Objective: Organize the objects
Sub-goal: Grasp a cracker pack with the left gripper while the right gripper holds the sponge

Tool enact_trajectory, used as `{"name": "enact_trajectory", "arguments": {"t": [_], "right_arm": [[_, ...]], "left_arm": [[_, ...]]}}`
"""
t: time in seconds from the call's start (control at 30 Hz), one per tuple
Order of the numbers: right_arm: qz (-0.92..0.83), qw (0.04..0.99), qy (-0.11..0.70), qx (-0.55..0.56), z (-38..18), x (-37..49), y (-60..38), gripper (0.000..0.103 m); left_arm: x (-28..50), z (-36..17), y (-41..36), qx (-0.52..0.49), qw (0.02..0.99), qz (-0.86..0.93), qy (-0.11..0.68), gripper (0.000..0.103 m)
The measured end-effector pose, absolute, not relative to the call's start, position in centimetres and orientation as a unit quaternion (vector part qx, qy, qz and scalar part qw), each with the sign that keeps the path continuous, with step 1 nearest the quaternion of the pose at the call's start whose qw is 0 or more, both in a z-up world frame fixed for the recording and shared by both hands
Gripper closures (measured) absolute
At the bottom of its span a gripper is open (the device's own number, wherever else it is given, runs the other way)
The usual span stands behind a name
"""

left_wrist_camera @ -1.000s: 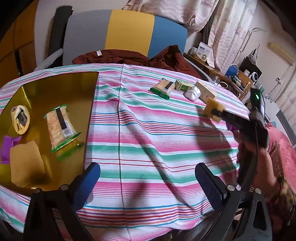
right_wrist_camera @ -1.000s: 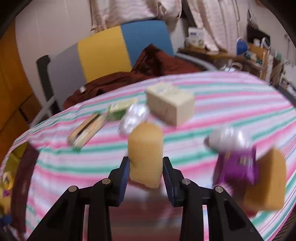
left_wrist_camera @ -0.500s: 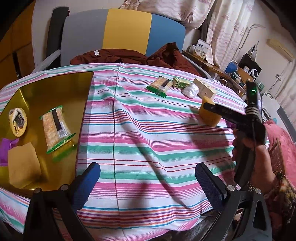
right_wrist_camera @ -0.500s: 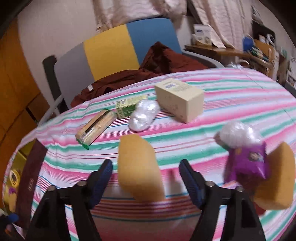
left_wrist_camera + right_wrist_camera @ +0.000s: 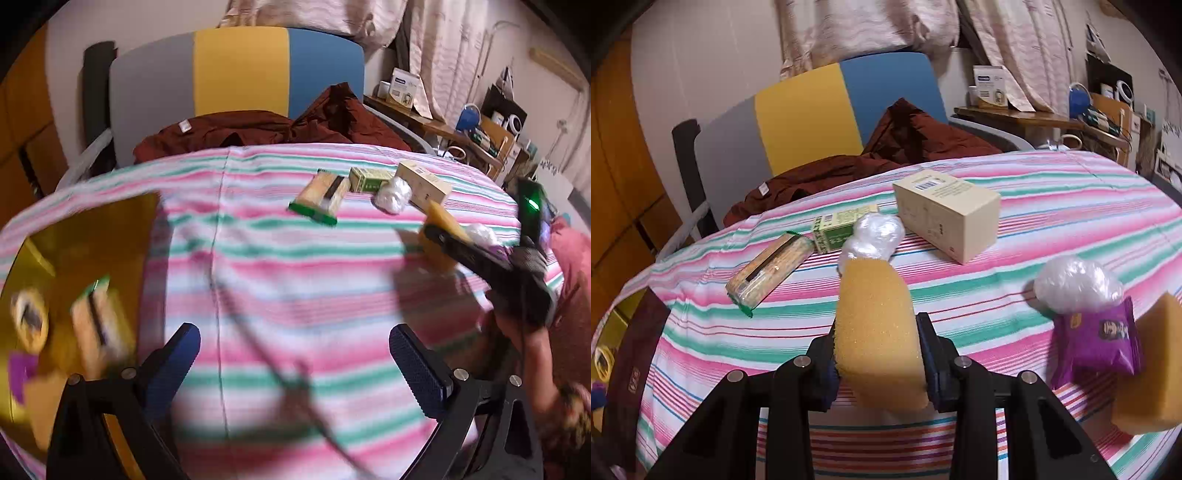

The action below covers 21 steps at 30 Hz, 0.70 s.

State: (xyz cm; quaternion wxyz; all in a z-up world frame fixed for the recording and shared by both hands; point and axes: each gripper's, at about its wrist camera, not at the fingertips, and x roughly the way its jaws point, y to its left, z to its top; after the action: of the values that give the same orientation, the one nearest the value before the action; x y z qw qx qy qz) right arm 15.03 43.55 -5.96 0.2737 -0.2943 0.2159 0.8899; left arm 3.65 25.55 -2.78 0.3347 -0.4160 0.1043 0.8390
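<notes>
Striped pink-green-white tablecloth [image 5: 1052,206] covers the table; grey-yellow-blue chair back [image 5: 812,114] with a dark red garment [image 5: 886,155] sits at the far side. Right gripper [image 5: 879,350]: jaws just closed back in, now clamped on the upright yellow sponge block [image 5: 875,332], pads pressing both its sides. Just beyond the sponge: a crumpled clear plastic wad [image 5: 873,236], a small green-and-white carton [image 5: 838,229] to its left, a cellophane cracker pack with green ends [image 5: 768,271] further left, and a cream cardboard box with a barcode [image 5: 945,214] to the right. Near right: a second clear plastic wad [image 5: 1075,288] touching a purple snack packet [image 5: 1097,339], with a second yellow sponge [image 5: 1148,373] against the packet at the right edge. Left gripper [image 5: 295,365]: blue-padded jaws wide apart, nothing between them, over bare cloth. Gold reflective tray [image 5: 85,243] lies at the near left, blurred; it holds another cracker pack [image 5: 96,325] and a round wrapped item [image 5: 29,319]. From the left wrist view, the right gripper with the sponge shows at right, held by a hand [image 5: 524,288].
</notes>
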Motion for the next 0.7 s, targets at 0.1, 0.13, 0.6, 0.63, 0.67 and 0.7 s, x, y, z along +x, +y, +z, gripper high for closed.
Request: {"name": "enact_trajectory", "arguments": {"t": [0.1,0.13,0.6,0.63,0.67,0.7], "right_arm": [[0.889,0.279,0.229,-0.282,-6.1,15.6,43.9,0.067],[0.888,0.28,0.232,-0.28,-6.2,15.7,44.1,0.067],[0.89,0.29,0.214,-0.278,-6.6,15.4,43.6,0.067],[0.891,0.29,0.213,-0.277,-6.6,15.4,43.6,0.067],[0.891,0.291,0.212,-0.277,-6.6,15.4,43.6,0.067],[0.891,0.291,0.211,-0.277,-6.7,15.4,43.6,0.067]], "left_arm": [[0.9,-3.3,28.4,-0.434,0.345,0.825,0.112,0.0],[0.0,-3.5,29.4,-0.443,0.351,0.818,0.112,0.0],[-8.2,-7.8,40.5,-0.417,0.312,0.828,0.206,0.013],[-8.4,-8.1,41.0,-0.416,0.313,0.827,0.211,0.016],[-8.7,-8.3,41.3,-0.415,0.315,0.827,0.211,0.023],[-8.8,-8.4,41.5,-0.411,0.32,0.829,0.203,0.028]]}}
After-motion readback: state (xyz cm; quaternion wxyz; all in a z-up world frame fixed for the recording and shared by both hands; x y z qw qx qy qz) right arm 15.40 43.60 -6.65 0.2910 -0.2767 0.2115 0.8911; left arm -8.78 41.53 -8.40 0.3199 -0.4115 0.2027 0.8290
